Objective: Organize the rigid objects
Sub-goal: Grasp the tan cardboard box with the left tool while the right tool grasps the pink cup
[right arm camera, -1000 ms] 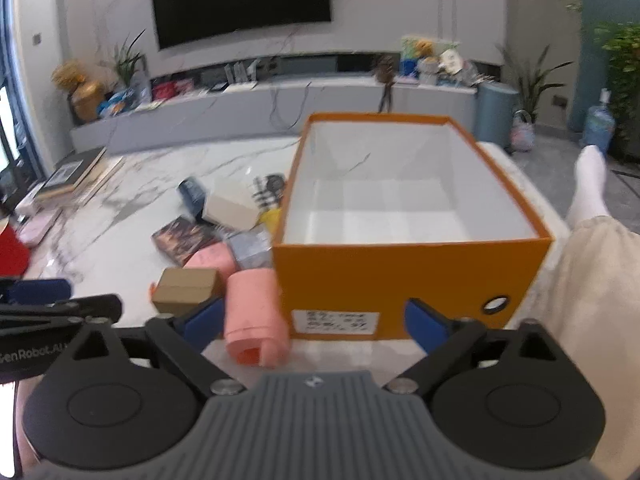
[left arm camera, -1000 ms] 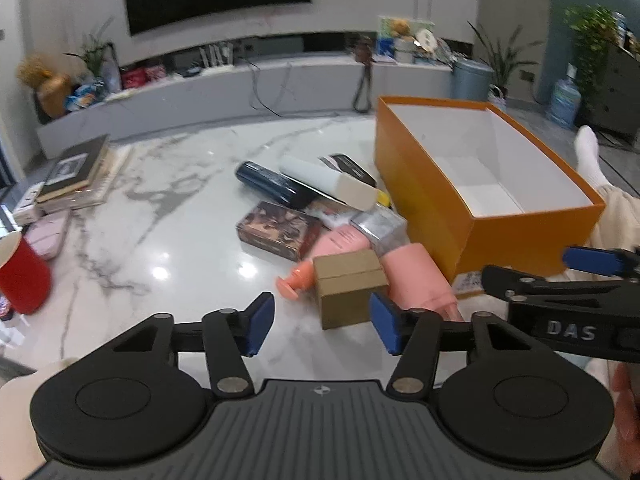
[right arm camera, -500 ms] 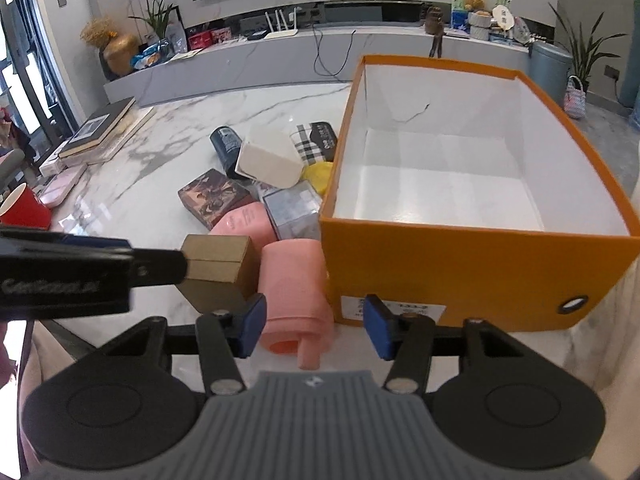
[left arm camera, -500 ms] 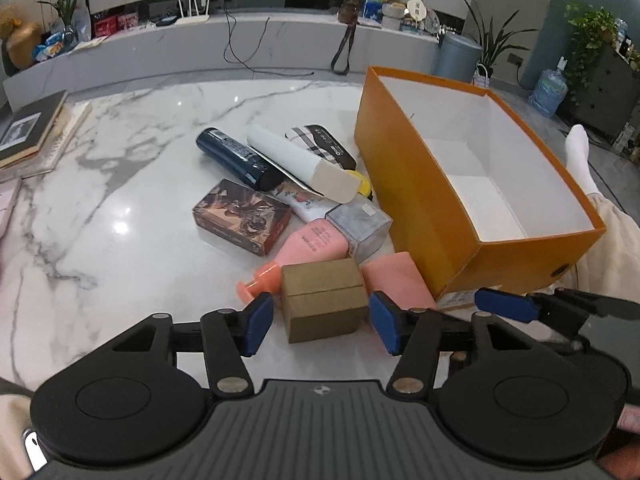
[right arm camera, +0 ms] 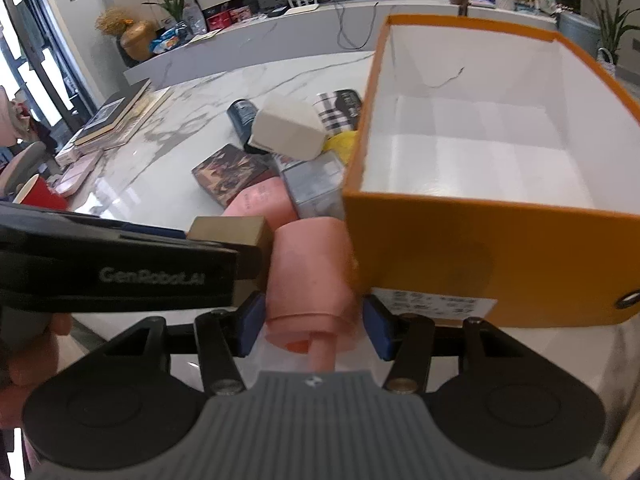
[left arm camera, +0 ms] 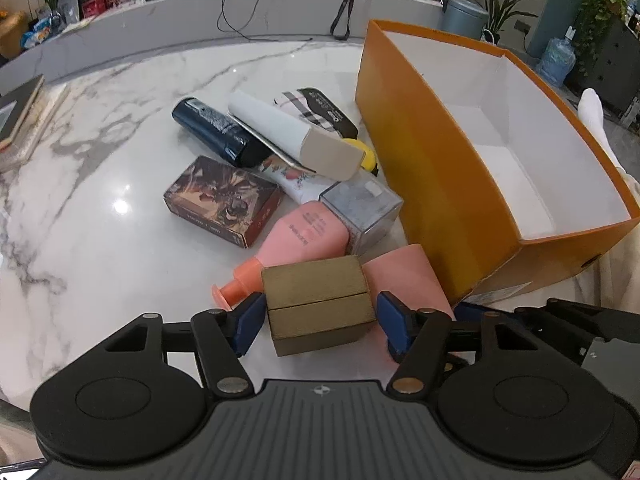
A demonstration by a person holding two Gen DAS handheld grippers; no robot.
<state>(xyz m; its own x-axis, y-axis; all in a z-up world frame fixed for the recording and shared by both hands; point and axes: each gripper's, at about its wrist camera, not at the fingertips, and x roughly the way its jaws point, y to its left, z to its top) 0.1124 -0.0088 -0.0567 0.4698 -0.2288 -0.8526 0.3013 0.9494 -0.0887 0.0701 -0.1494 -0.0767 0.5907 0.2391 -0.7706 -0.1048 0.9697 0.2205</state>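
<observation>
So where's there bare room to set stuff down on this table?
Inside the orange box, whose white floor is bare, and on the marble left of the card box, toward the books. It's crowded from the card box across to the orange box.

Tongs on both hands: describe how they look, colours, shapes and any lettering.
Both tongs are alike: the left tongs and right tongs have black linkage arms with silver pivot pins, blue pads at the tips, two round black discs and a ribbed grey body with a small logo. In the right wrist view the left tongs' black side reads GenRobot.AI in pale letters.
</observation>
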